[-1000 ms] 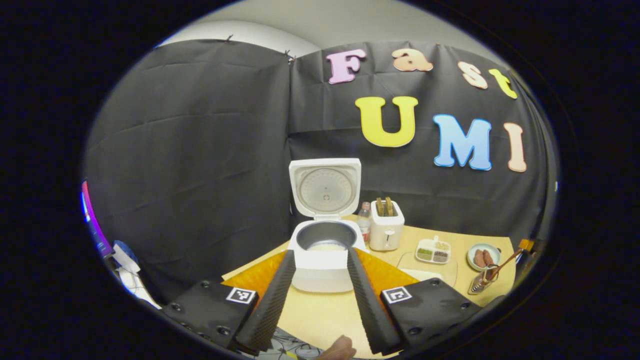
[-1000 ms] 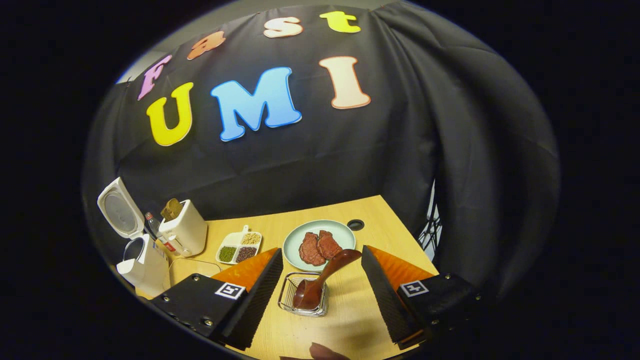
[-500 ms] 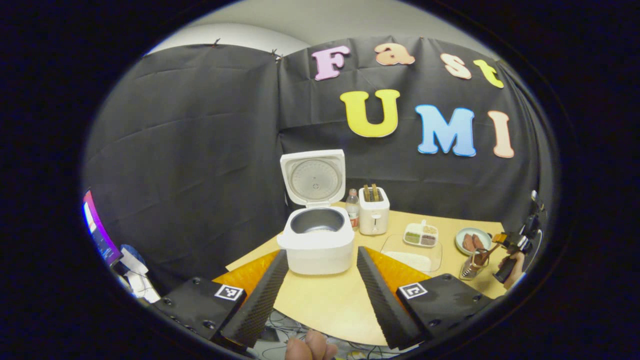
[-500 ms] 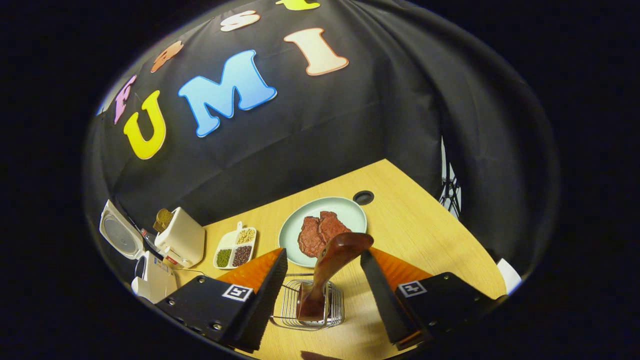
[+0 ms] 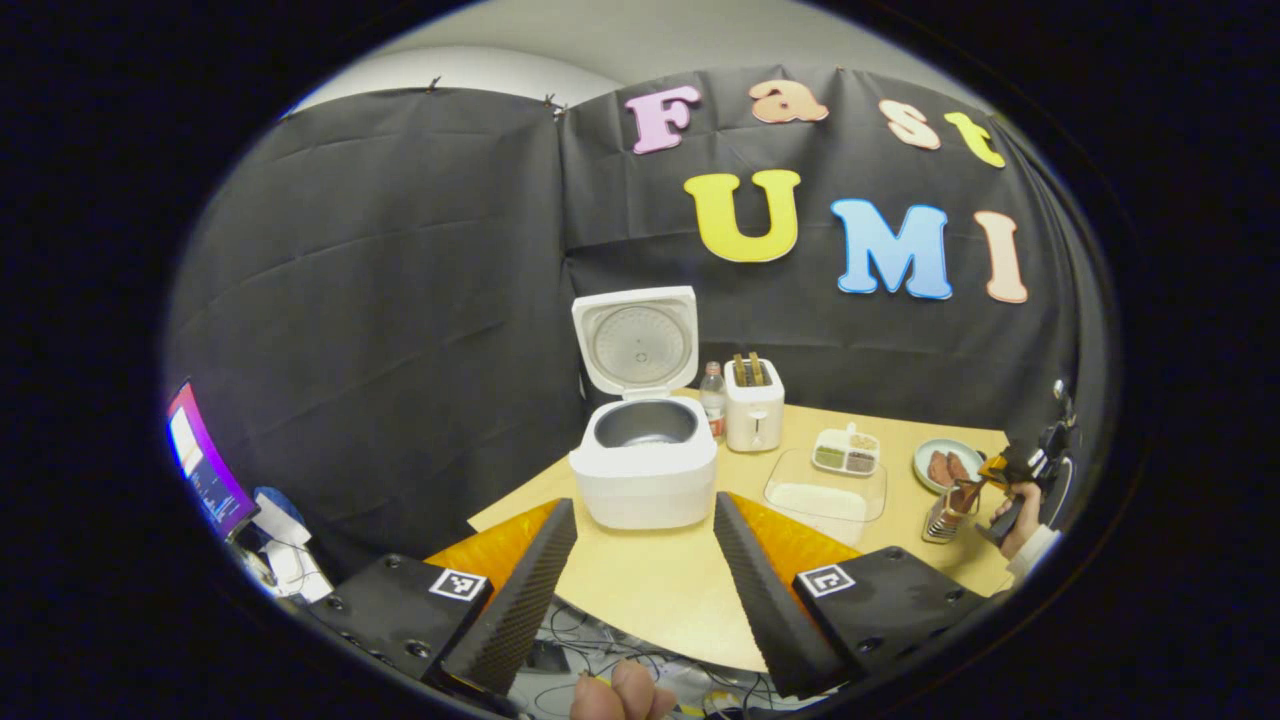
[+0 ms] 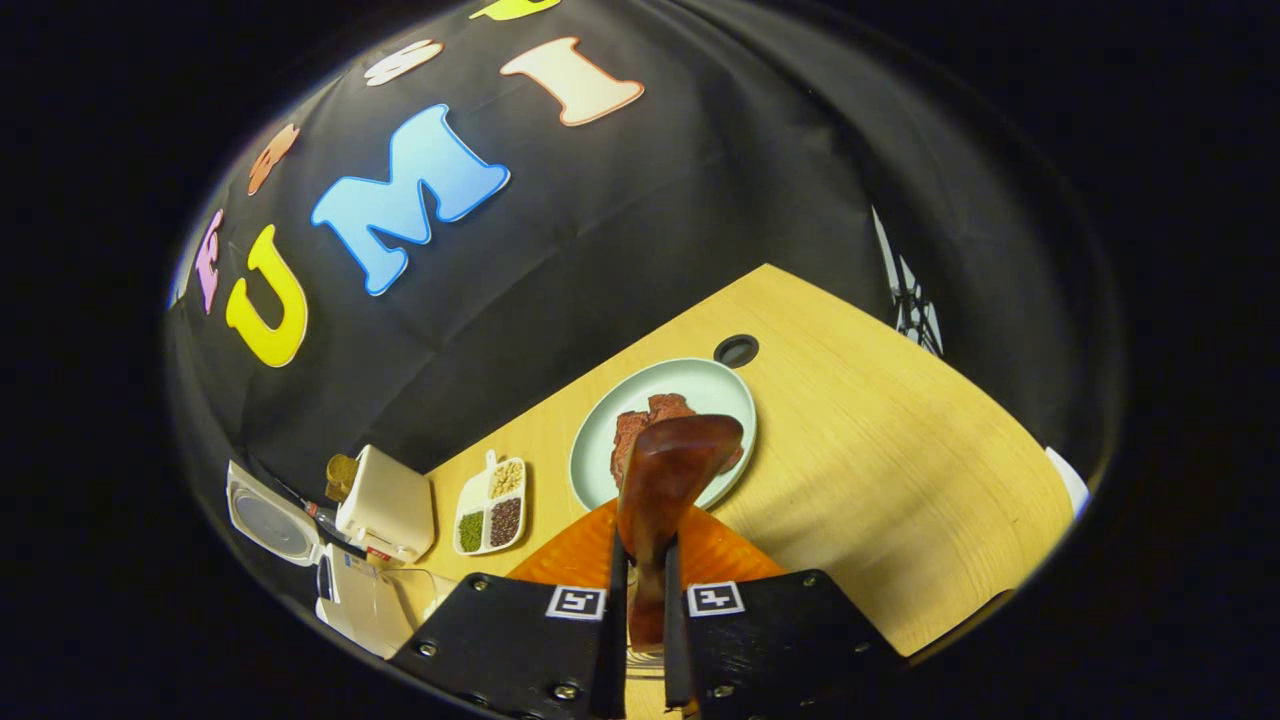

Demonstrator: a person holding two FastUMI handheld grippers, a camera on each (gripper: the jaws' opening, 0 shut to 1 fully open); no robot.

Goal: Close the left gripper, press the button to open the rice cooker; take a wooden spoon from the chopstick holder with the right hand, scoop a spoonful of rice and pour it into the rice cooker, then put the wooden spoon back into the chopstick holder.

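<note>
The white rice cooker (image 5: pixel 645 470) stands on the table with its lid (image 5: pixel 635 345) raised, and a little rice lies in its pot. My left gripper (image 5: pixel 645 510) hangs open in front of it, back at the table's near edge, holding nothing. In the right gripper view, my right gripper (image 6: pixel 643 560) is shut on the handle of the dark wooden spoon (image 6: pixel 670 470), which rises upright between its fingers. The wire chopstick holder (image 5: pixel 940 515) stands at the table's right, with the spoon (image 5: pixel 968 490) in it and the right gripper (image 5: pixel 1010 475) on top.
A shallow glass tray of rice (image 5: pixel 825 495) lies right of the cooker. Behind it stand a bottle (image 5: pixel 712 400), a toaster (image 5: pixel 753 415), a divided dish of beans (image 6: pixel 490 505) and a plate of meat (image 6: pixel 690 385). A cable hole (image 6: pixel 736 350) marks the table's far side.
My right gripper came down over the holder and shut on the spoon handle. My left gripper drew back from the cooker toward the table edge and stayed open.
</note>
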